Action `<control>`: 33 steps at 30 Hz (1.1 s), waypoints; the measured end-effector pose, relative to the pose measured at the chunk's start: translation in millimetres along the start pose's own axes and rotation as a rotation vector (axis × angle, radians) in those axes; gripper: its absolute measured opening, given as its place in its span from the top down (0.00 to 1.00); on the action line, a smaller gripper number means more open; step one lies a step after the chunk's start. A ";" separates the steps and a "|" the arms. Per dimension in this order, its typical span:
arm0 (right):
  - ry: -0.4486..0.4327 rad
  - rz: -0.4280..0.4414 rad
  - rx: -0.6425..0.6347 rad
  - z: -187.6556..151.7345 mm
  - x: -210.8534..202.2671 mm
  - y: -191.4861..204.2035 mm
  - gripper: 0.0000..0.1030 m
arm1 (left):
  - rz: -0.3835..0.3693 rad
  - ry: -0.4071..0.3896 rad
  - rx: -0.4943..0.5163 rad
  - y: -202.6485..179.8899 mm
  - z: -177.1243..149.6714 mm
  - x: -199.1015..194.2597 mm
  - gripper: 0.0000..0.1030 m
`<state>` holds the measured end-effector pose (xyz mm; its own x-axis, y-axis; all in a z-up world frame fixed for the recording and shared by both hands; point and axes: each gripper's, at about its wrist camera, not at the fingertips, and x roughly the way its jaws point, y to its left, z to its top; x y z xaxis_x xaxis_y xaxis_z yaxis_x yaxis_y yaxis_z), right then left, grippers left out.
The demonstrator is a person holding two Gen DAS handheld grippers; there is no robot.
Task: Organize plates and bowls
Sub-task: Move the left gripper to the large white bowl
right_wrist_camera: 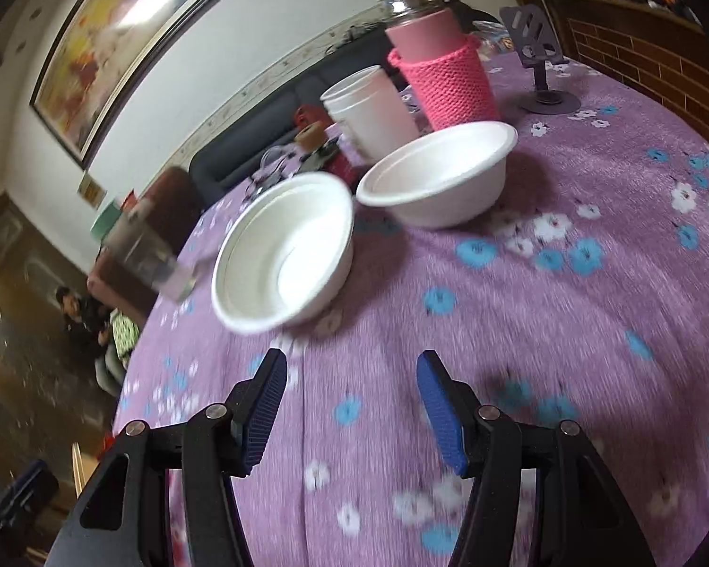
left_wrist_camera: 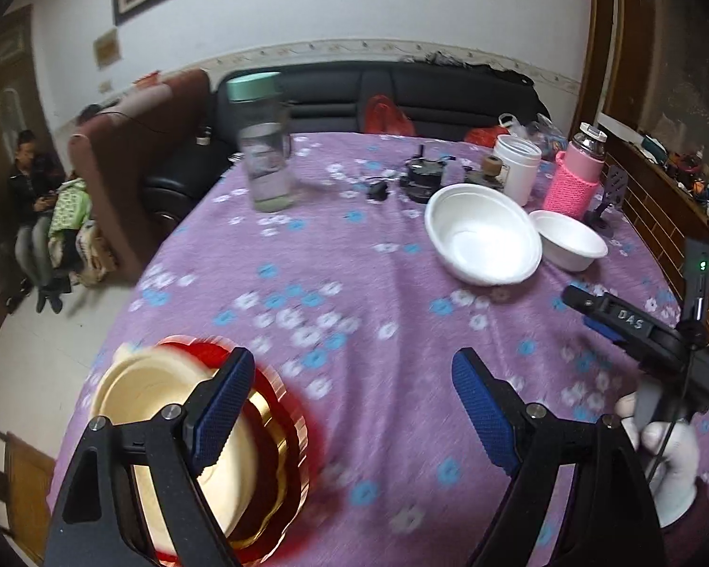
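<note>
1. Two white bowls on the purple flowered tablecloth (left_wrist_camera: 354, 245), side by side: larger bowl (left_wrist_camera: 483, 234) at about 2 o'clock in the left wrist view, smaller bowl (left_wrist_camera: 568, 239) just beside it to the right. Rims very close; touching or not, cannot tell.
2. In the right wrist view, the larger bowl (right_wrist_camera: 283, 257) sits at 11 o'clock, tipped toward the camera, the smaller bowl (right_wrist_camera: 437, 175) at 1 o'clock. Both empty.
3. A stack at 7 o'clock in the left wrist view: cream bowl (left_wrist_camera: 165, 416) lying on a gold plate (left_wrist_camera: 264, 430), over a red plate (left_wrist_camera: 302, 425), near the table edge, blurred.
4. Left gripper (left_wrist_camera: 352, 406) spread wide, nothing between the blue pads (left_wrist_camera: 484, 406); left pad seen in front of the cream bowl, contact not clear.
5. Right gripper (right_wrist_camera: 352, 406) about half open, empty, over bare cloth short of the larger bowl. Seen from the left wrist at 3 o'clock, held by a white-gloved hand (left_wrist_camera: 671, 453).
6. Behind the bowls: white jar (left_wrist_camera: 515, 167), pink bottle (left_wrist_camera: 574, 175) in a knitted sleeve, purple phone stand (right_wrist_camera: 541, 61).
7. Clear bottle (left_wrist_camera: 264, 141) with a mint cap at 11 o'clock, blurred.
8. Beyond the table: dark sofa (left_wrist_camera: 402, 90), framed picture (right_wrist_camera: 118, 38), a seated person (left_wrist_camera: 33, 208) at 9 o'clock.
</note>
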<state>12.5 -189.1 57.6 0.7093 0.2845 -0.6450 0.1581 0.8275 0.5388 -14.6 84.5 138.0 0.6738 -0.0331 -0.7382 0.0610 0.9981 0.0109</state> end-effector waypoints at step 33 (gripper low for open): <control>-0.126 -0.095 0.344 58.7 14.2 -84.9 0.32 | -0.227 0.196 0.027 -105.6 33.3 105.4 0.18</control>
<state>49.5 -283.8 34.6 0.7560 0.1346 -0.6406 0.4335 0.6303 0.6440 74.5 -26.2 81.5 0.4862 -0.2418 -0.8398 0.2154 0.9645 -0.1530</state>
